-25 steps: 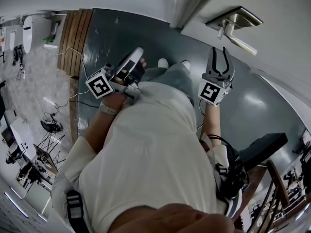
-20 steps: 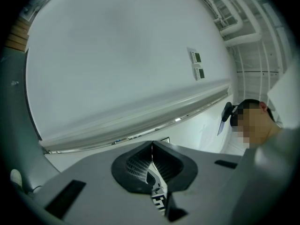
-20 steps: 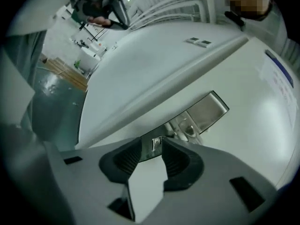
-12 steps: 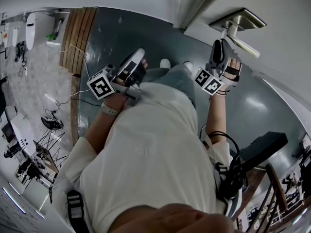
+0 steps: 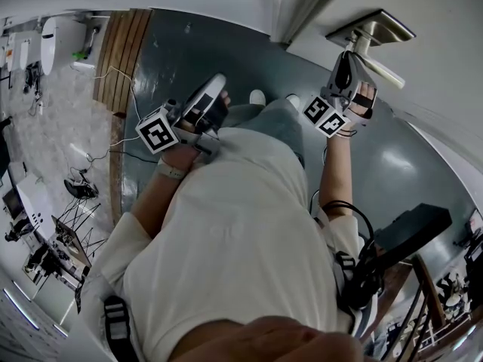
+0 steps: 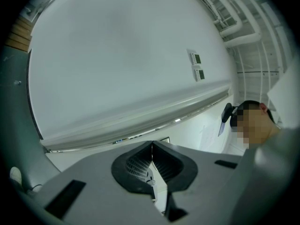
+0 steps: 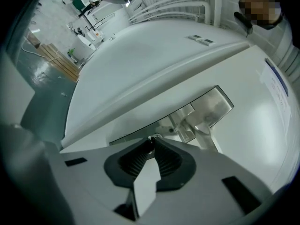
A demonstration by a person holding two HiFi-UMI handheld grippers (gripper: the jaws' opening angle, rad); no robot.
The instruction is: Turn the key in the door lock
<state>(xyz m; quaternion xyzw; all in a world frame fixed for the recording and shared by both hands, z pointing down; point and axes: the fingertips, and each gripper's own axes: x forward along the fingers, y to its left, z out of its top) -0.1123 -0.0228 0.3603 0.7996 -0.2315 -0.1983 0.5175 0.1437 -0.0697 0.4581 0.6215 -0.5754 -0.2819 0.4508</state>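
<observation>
The white door's brushed-metal lock plate (image 5: 371,27) carries a lever handle (image 5: 379,69). In the right gripper view the plate (image 7: 212,106) and handle (image 7: 206,136) sit just beyond my jaws. A small metal key (image 7: 153,137) sticks out of the door's edge strip below the handle. My right gripper (image 7: 151,141) has just been closing, and its tips now pinch the key. From above, the right gripper (image 5: 348,56) reaches up under the handle. My left gripper (image 5: 214,87) is held in front of the body, away from the door, shut and empty (image 6: 152,146).
A grey floor (image 5: 196,59) lies below, with a wooden strip (image 5: 121,59) and cables at the left. A dark case (image 5: 411,228) stands at lower right. The left gripper view faces a white wall (image 6: 122,64), with a person (image 6: 255,121) at the right.
The right gripper has moved up to the lock below the handle, rolled over, and its jaws have come together on the key. The left gripper has stayed put.
</observation>
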